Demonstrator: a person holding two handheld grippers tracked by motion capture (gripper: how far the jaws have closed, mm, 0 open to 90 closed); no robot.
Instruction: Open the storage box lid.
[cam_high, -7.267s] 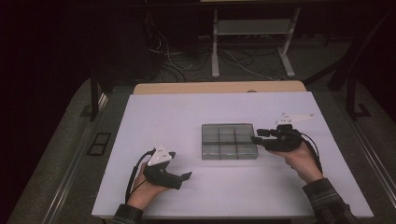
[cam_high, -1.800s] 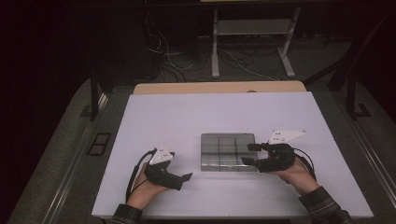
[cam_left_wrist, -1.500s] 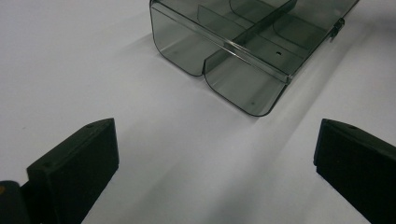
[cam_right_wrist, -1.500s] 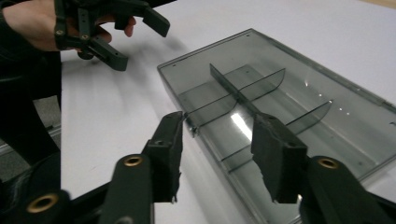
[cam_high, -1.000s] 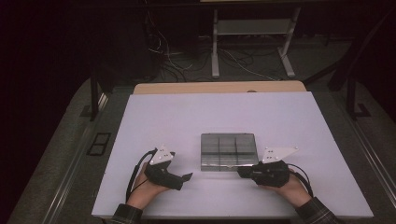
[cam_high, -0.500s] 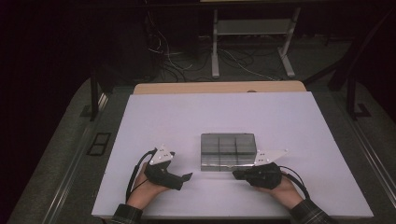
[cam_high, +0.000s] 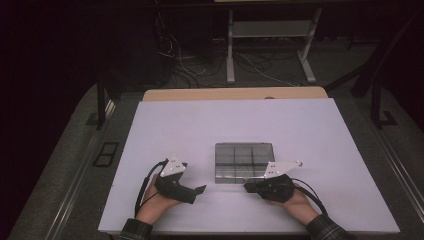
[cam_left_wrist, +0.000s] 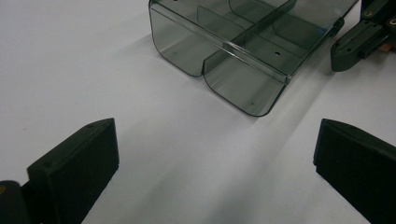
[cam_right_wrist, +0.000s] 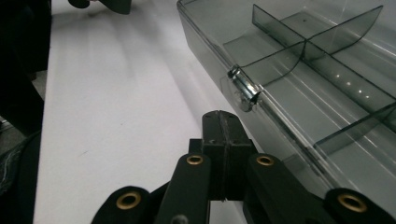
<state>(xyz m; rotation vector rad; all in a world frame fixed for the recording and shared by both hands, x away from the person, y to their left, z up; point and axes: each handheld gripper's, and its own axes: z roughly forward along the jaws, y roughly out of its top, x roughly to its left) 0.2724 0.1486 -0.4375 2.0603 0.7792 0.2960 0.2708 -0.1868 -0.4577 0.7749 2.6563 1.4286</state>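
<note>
I've got the right hand-held gripper (cam_right_wrist: 223, 122) pinched together at the clear box's (cam_high: 244, 162) latch (cam_right_wrist: 243, 87), lid still closed, left hand-held gripper (cam_high: 197, 190) spread apart.

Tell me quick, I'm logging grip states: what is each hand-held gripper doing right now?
Left hand-held gripper: open, holding nothing.
Right hand-held gripper: shut, empty, beside the clear smoky plastic compartment box.

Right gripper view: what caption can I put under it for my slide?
Shut right gripper pointing at the small latch on a clear divided box, on a white table.
</note>
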